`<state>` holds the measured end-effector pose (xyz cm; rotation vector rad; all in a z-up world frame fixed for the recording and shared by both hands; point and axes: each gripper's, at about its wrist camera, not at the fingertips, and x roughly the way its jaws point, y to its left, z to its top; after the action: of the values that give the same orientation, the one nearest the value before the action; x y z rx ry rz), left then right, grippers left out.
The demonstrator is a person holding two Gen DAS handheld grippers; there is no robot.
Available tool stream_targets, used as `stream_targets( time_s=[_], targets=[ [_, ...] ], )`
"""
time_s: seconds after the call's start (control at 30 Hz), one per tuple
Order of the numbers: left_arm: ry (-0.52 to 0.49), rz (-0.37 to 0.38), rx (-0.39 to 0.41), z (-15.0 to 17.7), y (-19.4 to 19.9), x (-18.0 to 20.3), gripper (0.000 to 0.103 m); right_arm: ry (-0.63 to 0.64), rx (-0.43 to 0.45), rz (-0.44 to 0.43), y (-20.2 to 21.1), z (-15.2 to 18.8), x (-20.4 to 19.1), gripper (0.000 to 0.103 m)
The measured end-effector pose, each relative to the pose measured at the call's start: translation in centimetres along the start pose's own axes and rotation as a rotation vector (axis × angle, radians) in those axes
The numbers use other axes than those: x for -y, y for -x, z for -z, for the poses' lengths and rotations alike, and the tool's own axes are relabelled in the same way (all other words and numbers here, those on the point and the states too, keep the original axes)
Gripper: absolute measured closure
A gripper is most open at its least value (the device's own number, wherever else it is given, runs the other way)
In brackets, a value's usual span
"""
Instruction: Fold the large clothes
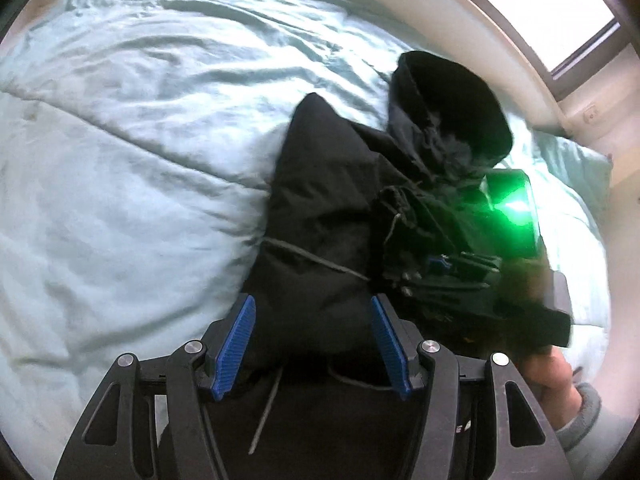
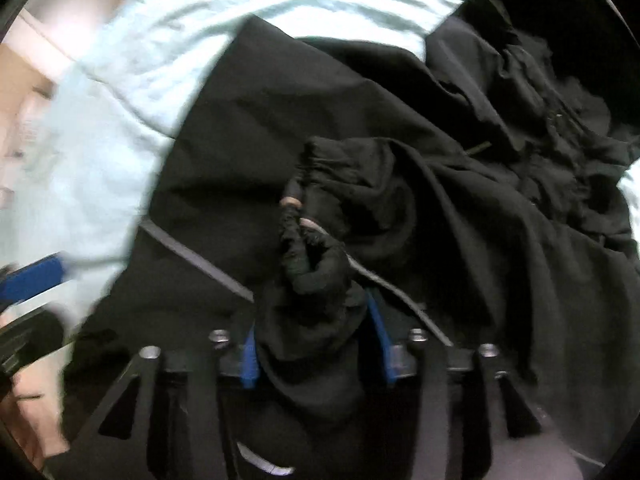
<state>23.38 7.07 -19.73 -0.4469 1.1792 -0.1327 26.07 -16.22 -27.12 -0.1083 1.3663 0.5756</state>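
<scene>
Now both grippers work a black jacket point(image 1: 320, 208) lying on a bed's pale blue duvet point(image 1: 120, 140).

Left gripper point(image 1: 314, 344) has its blue pads spread wide, a fold of the dark fabric lying between them without being pinched. Right gripper point(image 2: 314, 344) is clenched around a bunched cuff of the jacket's sleeve point(image 2: 316, 264), cloth filling the gap between its pads. From the left wrist view, the hood point(image 1: 448, 104) lies at the far end, near a window point(image 1: 548, 12), and the right gripper's green-lit body sits beside it.
</scene>
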Motion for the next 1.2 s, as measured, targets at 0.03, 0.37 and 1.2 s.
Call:
stream_targets(
  time_s=[0.03,0.37,1.2],
  targets=[
    [0.003,0.05,-0.001,-0.4,-0.2,0.2,0.042,-0.004,0.032,-0.037,1.6,0.6,0.5,0.052],
    [-0.046,0.204,-0.116,-3.1,-7.0,5.6,0.042,-0.174,0.218,0.122,14.5,9.7,11.3,0.038],
    [0.14,-0.122,-0.04,-2.5,-5.6,-4.5,0.085,-0.359,0.038,0.361,7.1,12.6,19.4,0.035]
  ],
)
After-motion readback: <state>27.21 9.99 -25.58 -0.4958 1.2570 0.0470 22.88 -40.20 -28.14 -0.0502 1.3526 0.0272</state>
